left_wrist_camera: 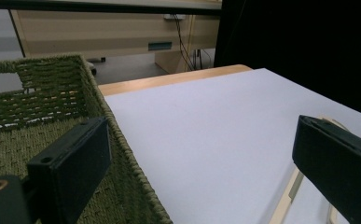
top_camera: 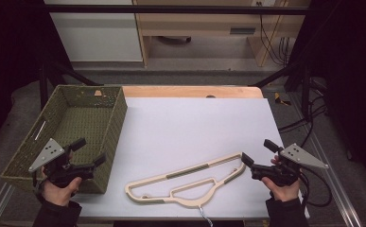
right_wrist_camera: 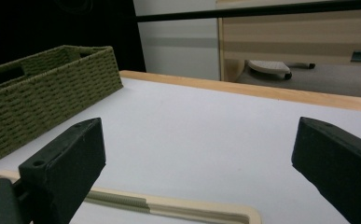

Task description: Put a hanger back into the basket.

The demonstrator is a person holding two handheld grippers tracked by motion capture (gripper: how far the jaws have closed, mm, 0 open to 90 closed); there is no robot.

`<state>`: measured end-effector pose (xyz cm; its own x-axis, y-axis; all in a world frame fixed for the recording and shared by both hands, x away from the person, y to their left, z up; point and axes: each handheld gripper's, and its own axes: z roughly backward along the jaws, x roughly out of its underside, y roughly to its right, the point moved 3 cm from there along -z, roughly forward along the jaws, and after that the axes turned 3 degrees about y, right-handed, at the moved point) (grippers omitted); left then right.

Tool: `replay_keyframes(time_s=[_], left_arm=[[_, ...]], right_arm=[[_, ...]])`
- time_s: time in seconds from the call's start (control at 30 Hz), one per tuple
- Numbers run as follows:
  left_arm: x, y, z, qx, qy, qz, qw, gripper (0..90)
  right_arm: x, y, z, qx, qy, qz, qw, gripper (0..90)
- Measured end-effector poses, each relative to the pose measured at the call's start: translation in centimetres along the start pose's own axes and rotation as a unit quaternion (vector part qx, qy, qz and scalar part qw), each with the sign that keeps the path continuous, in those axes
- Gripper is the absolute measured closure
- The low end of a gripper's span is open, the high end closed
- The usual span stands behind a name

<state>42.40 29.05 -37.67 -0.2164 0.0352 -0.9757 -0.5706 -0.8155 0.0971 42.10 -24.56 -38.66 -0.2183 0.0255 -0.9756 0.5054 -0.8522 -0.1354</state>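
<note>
1. High view had the cream hanger (top_camera: 190,182) lying flat on the white tabletop (top_camera: 195,123), near the front edge, running at a slant from lower left up to the right. It had greenish grip strips along its bars, and its metal hook poked off the front edge.
2. Your right gripper (top_camera: 253,151) sat just past the hanger's upper-right end, close to it but I couldn't tell if it was touching. Jaws were spread wide with nothing between them. In the right gripper view the hanger (right_wrist_camera: 169,205) ran across the bottom of the picture, below the two black jaws.
3. Your left gripper (top_camera: 90,151) hovered over the near right corner of the woven green basket (top_camera: 117,118), jaws also wide apart and holding nothing. In the left gripper view one jaw sat over the basket (left_wrist_camera: 38,107) and the other over the tabletop, with a bit of the hanger (left_wrist_camera: 290,196) peeking out beside it.
4. Basket stood on the left side of the table, well apart from the hanger's far end, and looked empty inside.
5. A wooden strip (top_camera: 190,91) edged the table's far side.
</note>
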Motion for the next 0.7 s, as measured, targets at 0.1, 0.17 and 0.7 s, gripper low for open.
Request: replay_keyframes(time_s=[0.1,0.17,0.7], left_arm=[[0.2,0.2,-0.2,0.000,-0.006,-0.007,1.0000,4.1],[0.2,0.2,-0.3,0.001,-0.006,-0.009,0.9999,4.0],[0.4,1.2,-0.9,0.008,-0.024,-0.022,0.9994,4.0]], right_arm=[[0.1,-0.1,0.0,0.000,-0.004,0.002,1.0000,3.6],[0.0,-0.3,-0.1,0.004,-0.010,0.000,0.9999,4.1],[1.0,-4.7,-2.4,-0.057,-0.069,0.045,0.9950,8.1]])
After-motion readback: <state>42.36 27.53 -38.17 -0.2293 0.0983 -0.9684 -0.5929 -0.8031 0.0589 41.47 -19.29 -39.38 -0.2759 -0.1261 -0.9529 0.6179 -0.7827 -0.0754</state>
